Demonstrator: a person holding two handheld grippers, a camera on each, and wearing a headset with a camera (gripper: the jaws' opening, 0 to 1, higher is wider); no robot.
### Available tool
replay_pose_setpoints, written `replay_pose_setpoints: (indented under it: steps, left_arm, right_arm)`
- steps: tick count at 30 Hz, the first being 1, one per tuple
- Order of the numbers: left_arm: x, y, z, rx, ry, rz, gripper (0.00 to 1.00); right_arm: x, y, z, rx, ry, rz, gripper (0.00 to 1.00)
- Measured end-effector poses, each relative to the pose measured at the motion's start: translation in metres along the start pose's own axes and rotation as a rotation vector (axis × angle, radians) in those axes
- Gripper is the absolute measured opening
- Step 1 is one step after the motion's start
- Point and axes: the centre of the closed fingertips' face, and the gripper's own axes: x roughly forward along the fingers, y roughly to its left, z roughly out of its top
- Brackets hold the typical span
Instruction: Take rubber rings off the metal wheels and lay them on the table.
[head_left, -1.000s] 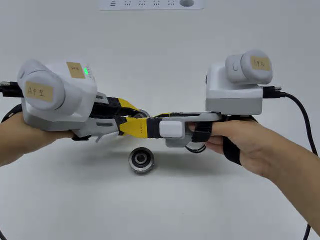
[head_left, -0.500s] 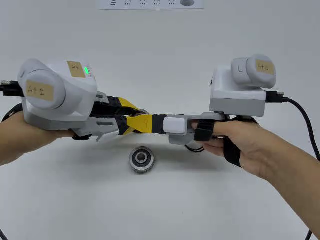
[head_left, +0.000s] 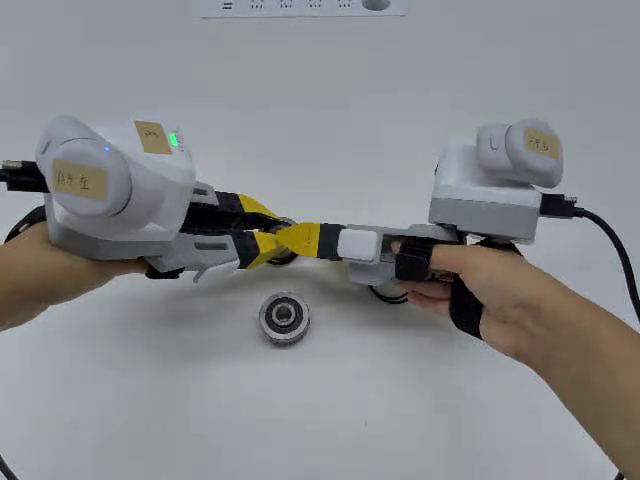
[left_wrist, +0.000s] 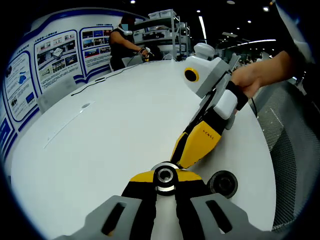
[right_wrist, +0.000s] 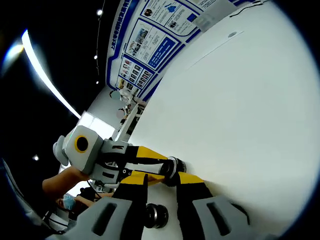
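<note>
Metal wheel (right_wrist: 174, 167): pinched in left gripper's (left_wrist: 165, 179) fingers (left_wrist: 141, 177).
Right gripper (right_wrist: 164, 176): fingers (right_wrist: 192, 179) astride wheel; grip unclear.
Risk: rubber ring (right_wrist: 179, 165) pull twists wheel loose.

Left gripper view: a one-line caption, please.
Left tongs clamp a metal wheel as the right tongs reach its rim; second wheel lies on the table.

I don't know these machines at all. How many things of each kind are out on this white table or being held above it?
Small round metal wheels: 2 (held wheel, loose wheel on the white table)
Hand-held grippers with yellow-tipped jaws: 2 (left gripper, right gripper)
Total: 4
</note>
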Motion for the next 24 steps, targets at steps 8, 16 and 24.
replay_pose_setpoints:
  steps: [8, 16, 24]
  left_arm:
    - [0.0, 0.0, 0.0, -0.001, -0.001, 0.001, 0.13]
    - [0.0, 0.0, 0.0, -0.003, -0.004, 0.004, 0.13]
    - [0.0, 0.0, 0.0, -0.003, -0.002, 0.004, 0.13]
  right_arm:
    - [0.0, -0.01, 0.001, 0.06, -0.006, -0.037, 0.08]
    - [0.0, -0.013, 0.0, 0.073, 0.001, -0.062, 0.03]
    - [-0.001, -0.012, 0.001, 0.089, -0.011, -0.083, 0.01]
